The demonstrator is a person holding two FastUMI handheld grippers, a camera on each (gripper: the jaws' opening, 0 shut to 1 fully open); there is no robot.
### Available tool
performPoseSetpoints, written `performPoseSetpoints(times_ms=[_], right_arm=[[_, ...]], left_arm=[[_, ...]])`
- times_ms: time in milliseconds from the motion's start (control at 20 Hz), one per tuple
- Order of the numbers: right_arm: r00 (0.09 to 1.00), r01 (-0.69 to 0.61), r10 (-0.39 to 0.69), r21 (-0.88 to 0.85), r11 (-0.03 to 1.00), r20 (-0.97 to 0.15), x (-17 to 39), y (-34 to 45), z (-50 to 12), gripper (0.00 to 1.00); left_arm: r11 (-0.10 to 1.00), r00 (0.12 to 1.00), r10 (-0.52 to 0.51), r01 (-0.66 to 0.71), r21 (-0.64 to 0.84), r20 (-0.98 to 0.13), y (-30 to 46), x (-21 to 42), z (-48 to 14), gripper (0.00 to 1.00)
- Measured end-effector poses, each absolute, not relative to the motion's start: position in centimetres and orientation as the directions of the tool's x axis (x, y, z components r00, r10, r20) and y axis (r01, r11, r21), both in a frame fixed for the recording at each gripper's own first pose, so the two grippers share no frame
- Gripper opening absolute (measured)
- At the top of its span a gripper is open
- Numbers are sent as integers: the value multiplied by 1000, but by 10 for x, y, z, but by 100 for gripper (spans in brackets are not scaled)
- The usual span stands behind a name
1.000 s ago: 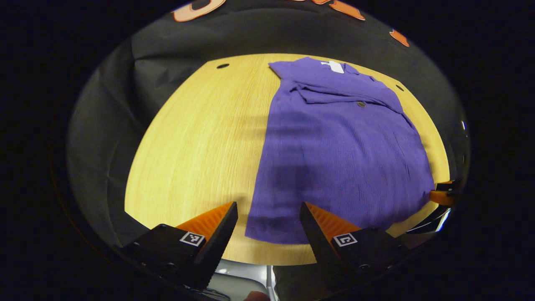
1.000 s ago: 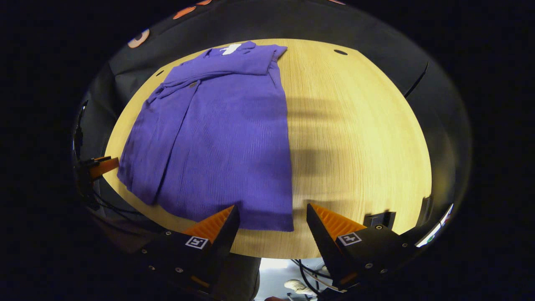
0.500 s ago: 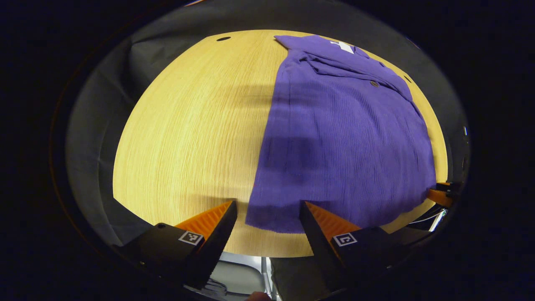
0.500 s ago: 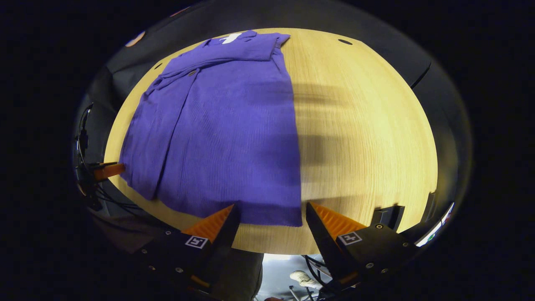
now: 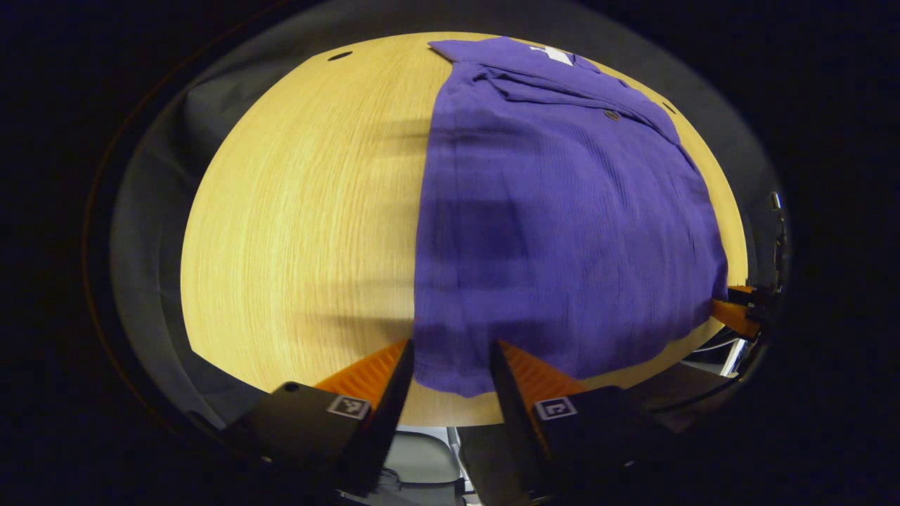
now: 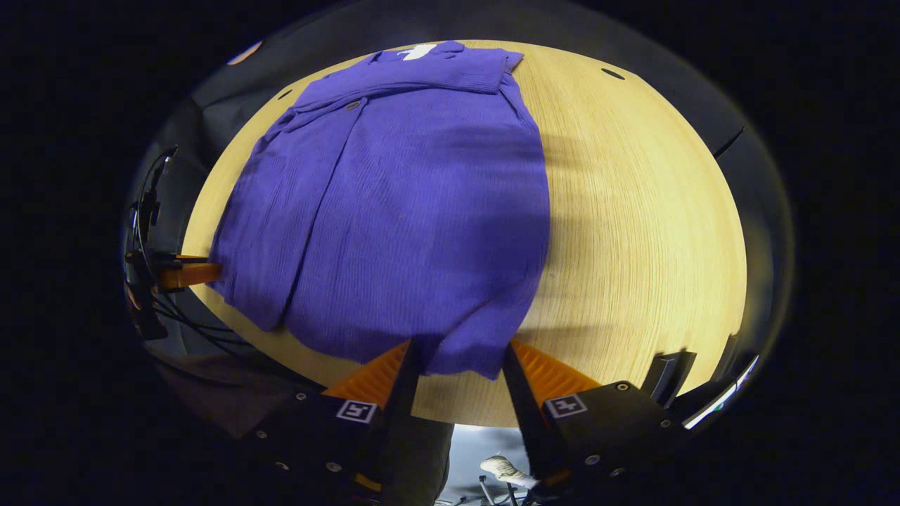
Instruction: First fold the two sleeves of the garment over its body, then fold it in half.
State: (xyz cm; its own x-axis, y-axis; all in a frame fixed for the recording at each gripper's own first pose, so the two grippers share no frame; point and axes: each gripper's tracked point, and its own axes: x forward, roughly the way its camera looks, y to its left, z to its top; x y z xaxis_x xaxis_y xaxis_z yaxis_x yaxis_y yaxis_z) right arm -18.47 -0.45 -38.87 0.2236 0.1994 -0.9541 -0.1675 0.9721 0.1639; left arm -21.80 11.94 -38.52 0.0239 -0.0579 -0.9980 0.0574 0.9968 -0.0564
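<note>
- Now the left gripper (image 5: 445, 365) is seen with its two fingers apart, one on each side of a bottom corner of the purple shirt (image 5: 562, 225).
- Likewise the right gripper (image 6: 458, 365) is held open around the other bottom corner.
- Both sleeves are folded over the shirt's body.
- It is spread flat on the wooden table (image 5: 302, 232).

The shirt (image 5: 562, 232) is solid purple with a fine ribbed weave, a white neck label (image 5: 555, 55) at its far edge, and a dark button (image 6: 352, 105). The table (image 5: 295, 211) is pale yellow wood-grain.
</note>
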Motion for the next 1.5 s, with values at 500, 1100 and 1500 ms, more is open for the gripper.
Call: performPoseSetpoints(times_ms=[500,1100,1500], right_arm=[[232,-79,306,296,952,-923,-171,12,-382,8],[338,-129,427,408,904,-839,-127,23,-310,5],[499,-171,452,427,888,-740,-59,20,-235,5]], left_arm=[[978,-20,-210,-16,-210,-977,90,-217,-377,7],[958,124,-287,42,-284,-950,79,-141,-305,5],[947,257,-316,141,-288,-913,62,-73,-255,5]])
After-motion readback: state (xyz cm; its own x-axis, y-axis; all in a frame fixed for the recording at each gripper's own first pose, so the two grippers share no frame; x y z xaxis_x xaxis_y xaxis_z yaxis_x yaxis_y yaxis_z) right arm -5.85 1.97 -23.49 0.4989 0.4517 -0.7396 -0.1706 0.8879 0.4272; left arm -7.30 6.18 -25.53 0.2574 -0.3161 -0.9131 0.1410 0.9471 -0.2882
